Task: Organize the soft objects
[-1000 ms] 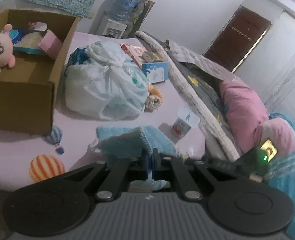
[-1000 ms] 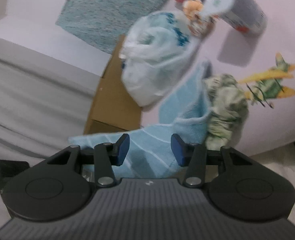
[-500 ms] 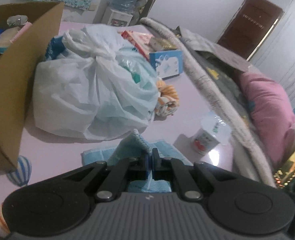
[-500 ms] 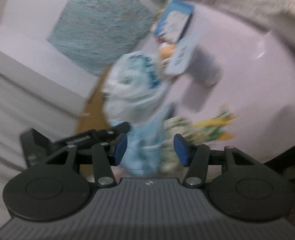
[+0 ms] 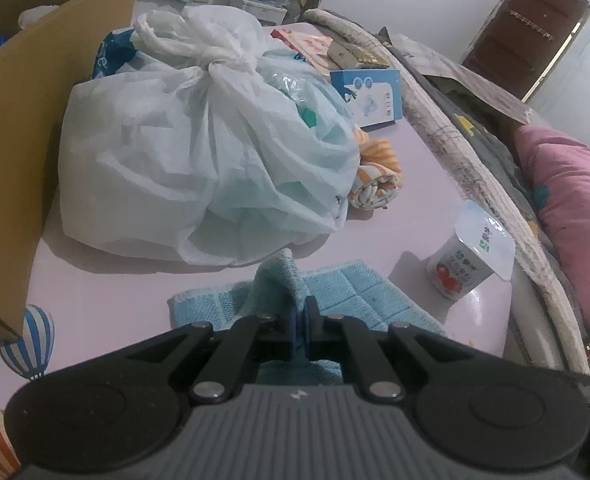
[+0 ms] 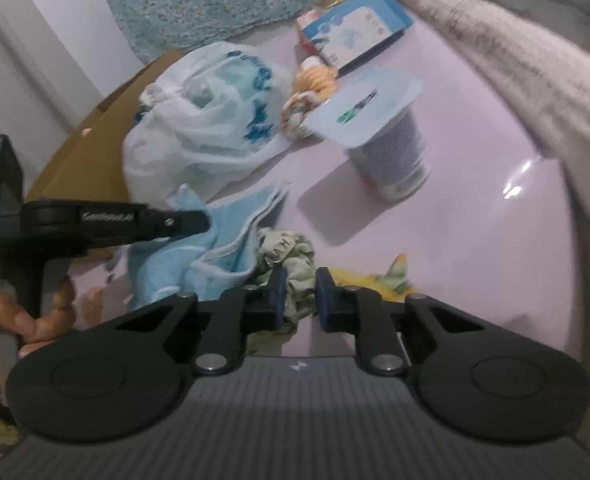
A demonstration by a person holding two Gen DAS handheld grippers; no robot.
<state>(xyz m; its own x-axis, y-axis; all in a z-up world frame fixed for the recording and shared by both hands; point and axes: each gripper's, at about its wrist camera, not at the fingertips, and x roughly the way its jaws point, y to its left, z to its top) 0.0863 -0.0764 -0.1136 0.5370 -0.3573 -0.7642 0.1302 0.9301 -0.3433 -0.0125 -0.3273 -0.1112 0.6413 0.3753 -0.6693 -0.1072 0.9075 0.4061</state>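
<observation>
A light blue towel (image 5: 343, 292) lies on the pink table in front of a tied white plastic bag (image 5: 199, 152). My left gripper (image 5: 301, 320) is shut on a raised fold of it. The right wrist view shows that same gripper (image 6: 199, 220) pinching the towel (image 6: 215, 248) from the left, with a person's hand (image 6: 35, 320) on its handle. A crumpled green patterned cloth (image 6: 291, 256) lies beside the towel. My right gripper (image 6: 299, 296) is closing tight on it, its pads pressing the cloth's near part.
A cardboard box (image 5: 15, 140) stands left of the bag. An orange striped cloth roll (image 5: 377, 176), a blue and white carton (image 5: 371, 100) and a yogurt cup (image 5: 467, 260) stand to the right. Blankets and a pink pillow (image 5: 567, 200) border the table's right edge.
My left gripper sank and moved in toward the white bag, still holding the towel. My right gripper rolled, swung onto the green cloth, and its jaws went from wide apart to closed on it.
</observation>
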